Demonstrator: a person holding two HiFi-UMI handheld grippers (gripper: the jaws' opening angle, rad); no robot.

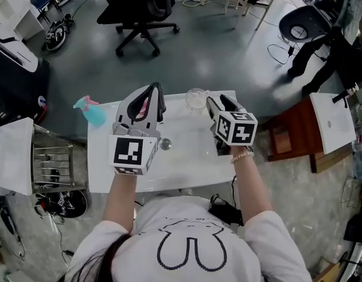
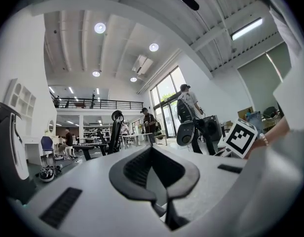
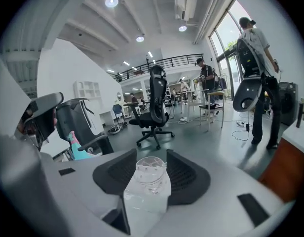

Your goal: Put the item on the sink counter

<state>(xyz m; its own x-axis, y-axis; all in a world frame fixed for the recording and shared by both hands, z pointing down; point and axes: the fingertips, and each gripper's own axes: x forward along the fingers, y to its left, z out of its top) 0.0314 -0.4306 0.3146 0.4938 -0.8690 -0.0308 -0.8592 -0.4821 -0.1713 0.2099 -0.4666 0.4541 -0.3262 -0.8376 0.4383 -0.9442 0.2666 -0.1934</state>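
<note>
Closest to the lens is the person's white shirt [image 1: 187, 239], past which both forearms are stretched over the white tabletop [image 1: 193, 154]. The task's thing is taken to be the clear glass [image 1: 196, 98]. It is seen standing upright on the tabletop near the far edge, beyond the small round drain [image 1: 165, 144].

The right tool [image 1: 218, 101] is held just beside the glass with its jaws spread. In the right gripper view the glass is framed in the gap between the pads, but neither pad is pressed on it, so nothing is pinched. The left tool [image 1: 156, 90] is held to the other side of the glass, its jaws pressed together at the tips with nothing between them.

A teal spray bottle [image 1: 93, 113] is seen off the tabletop's left edge, a wire rack [image 1: 52, 163] further left, and an office chair [image 1: 140, 10] well beyond.

The placing is judged to be done, since the glass rests on the tabletop and is gripped by neither tool. Only the drawing back of the tools appears to be left.
</note>
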